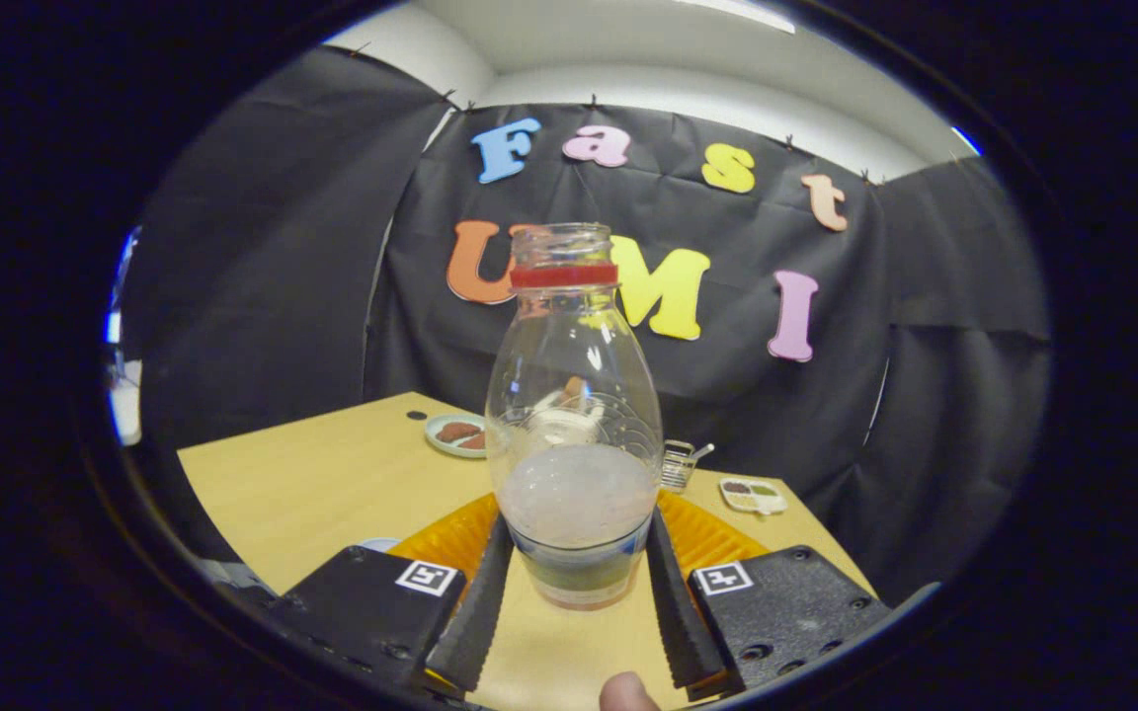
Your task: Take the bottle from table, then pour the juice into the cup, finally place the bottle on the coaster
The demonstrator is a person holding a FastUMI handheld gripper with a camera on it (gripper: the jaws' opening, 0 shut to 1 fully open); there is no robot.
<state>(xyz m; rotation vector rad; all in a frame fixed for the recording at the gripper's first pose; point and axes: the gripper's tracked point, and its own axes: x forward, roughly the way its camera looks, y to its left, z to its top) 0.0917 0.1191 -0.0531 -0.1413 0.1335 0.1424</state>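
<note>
Your bottle (574,425) stands upright on the counter (322,484), between the jaws, whose fingers (475,612) press on its lower body from both sides. Behind it to the left lies a small plate (455,434). Behind to the right sits a little wire basket (678,464), then a flat tray (753,495) farther right.

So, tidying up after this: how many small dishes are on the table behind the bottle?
2: one round dish beyond the bottle held in the tongs, one pale tray by the wire basket. The bottle may hide others.
</note>
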